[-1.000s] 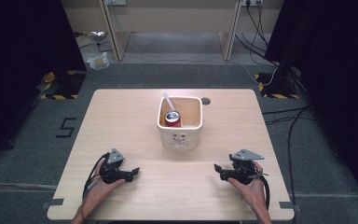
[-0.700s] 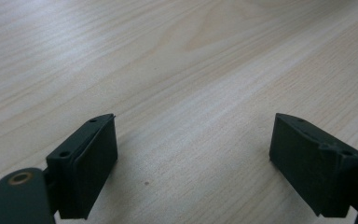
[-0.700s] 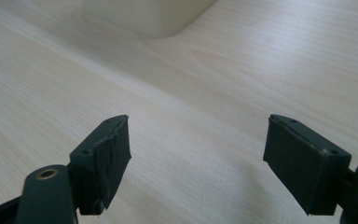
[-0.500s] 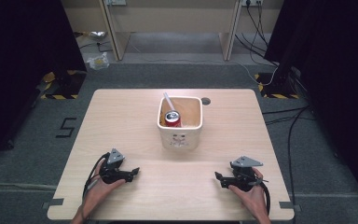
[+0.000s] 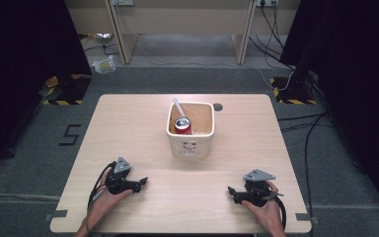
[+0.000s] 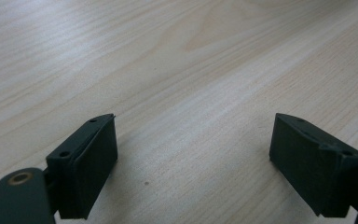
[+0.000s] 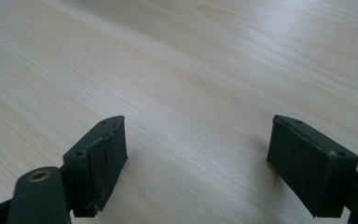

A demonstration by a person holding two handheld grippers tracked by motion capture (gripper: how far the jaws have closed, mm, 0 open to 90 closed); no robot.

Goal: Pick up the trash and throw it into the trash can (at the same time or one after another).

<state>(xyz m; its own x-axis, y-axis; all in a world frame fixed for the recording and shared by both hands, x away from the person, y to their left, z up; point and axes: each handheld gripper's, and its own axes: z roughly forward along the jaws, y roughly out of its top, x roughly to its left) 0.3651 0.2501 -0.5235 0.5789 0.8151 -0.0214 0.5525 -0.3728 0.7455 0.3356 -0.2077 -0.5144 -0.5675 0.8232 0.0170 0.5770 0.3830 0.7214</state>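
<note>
Grey carpet surrounds your pale wooden table (image 5: 128,128), with dark curtains at both sides and a light wooden desk frame at the far end. From the high view, you hold the left tongs (image 5: 139,182) near the table's near-left corner and the right tongs (image 5: 232,191) near its near-right corner, both resting low on the wood and pointing inward toward each other, well apart. A square cream-coloured tub with a small face printed on its front (image 5: 190,143) stands in the middle of the table, well away from both tongs. Inside it, a red drinks can with a silver top (image 5: 182,125) stands upright toward the tub's left side, and a white straw-like stick (image 5: 178,105) leans against the far-left corner. A small dark round hole (image 5: 218,106) sits in the table just beyond the tub's far-right corner.

In the left gripper view, your left tongs (image 6: 193,154) stand wide open, the two black jaws set far apart with bare wood grain between them.

In the right gripper view, your right tongs (image 7: 196,151) are likewise spread wide, holding nothing, with plain table between the jaws; the left jaw's pad looks scuffed.
</note>
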